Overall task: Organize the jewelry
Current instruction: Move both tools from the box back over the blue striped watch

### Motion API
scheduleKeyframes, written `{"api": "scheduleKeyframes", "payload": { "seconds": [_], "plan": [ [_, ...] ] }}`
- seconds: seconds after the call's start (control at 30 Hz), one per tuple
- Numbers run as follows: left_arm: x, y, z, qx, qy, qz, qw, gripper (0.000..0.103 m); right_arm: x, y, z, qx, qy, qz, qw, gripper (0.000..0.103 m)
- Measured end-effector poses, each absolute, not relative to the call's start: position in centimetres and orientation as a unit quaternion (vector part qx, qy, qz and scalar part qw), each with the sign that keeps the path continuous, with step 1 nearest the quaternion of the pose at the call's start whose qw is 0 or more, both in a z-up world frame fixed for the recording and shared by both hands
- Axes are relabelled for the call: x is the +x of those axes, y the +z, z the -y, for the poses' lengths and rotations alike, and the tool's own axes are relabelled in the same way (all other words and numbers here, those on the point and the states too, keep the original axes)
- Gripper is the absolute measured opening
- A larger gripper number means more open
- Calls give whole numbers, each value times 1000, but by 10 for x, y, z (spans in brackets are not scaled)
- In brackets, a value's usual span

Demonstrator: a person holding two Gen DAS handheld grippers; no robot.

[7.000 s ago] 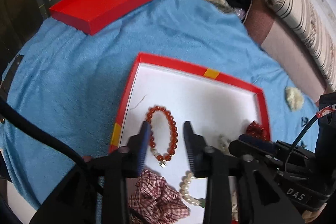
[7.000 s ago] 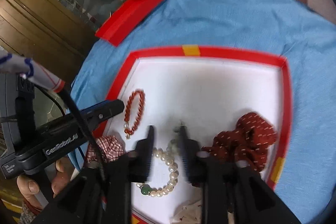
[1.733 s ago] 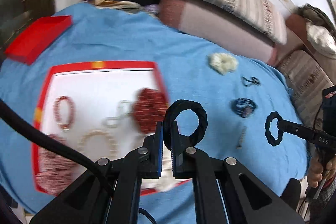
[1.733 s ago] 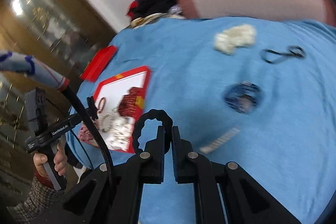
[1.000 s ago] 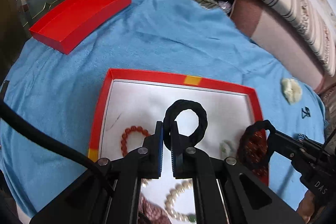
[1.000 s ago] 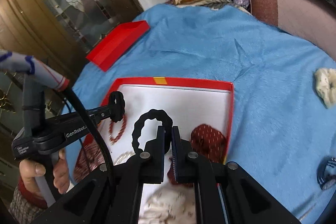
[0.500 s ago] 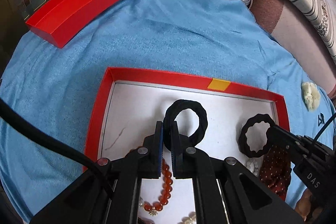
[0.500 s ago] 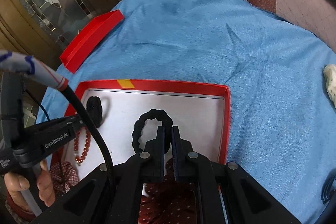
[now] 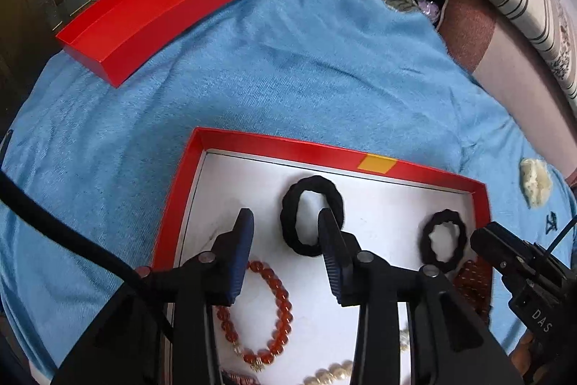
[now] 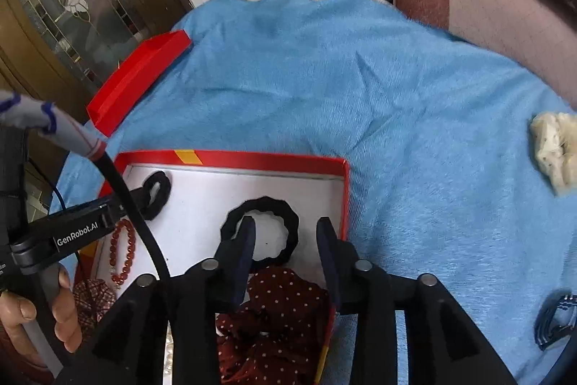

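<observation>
Both grippers, left [image 9: 285, 233] & right [image 10: 285, 240], gape, holding nothing. Risk: a finger snags a black fabric hair tie [image 9: 312, 215] on withdrawal, dragging it out of the red-rimmed white tray [image 9: 288, 147].

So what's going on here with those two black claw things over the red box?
A person is sorting jewelry and hair accessories into a red box on a blue blanket, using a handheld gripper in each hand. The left gripper is open, with a black braided hair tie lying on the box's white floor. The right gripper is open too, over a wavy black hair tie. An amber bead bracelet and a dotted maroon scrunchie are also inside. A cream scrunchie lies out on the blanket.
</observation>
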State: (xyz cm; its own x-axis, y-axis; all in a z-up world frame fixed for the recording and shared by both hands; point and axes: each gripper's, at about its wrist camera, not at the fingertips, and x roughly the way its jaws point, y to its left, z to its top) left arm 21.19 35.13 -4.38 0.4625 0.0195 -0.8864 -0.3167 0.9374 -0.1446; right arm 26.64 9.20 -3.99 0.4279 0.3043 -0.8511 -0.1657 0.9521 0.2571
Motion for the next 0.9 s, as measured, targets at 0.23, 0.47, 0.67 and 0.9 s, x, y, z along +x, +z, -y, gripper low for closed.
{"api": "scheduleKeyframes", "payload": {
  "seconds": [0.23, 0.47, 0.67, 0.9],
  "plan": [
    [183, -6, -337, -137, 98, -483, 859, 38, 236, -1, -59, 73, 127, -487, 861, 44],
    [137, 25, -290, -86, 97, -456, 881, 48, 183, 13, 4, 91, 92, -483, 866, 44],
    [100, 38, -230, -31, 89, -440, 893, 48, 131, 10, 57, 98, 53, -488, 866, 45],
    [77, 44, -165, 12, 55, -436, 898, 48, 90, 1, 115, 125, 9, -493, 861, 45]
  ]
}}
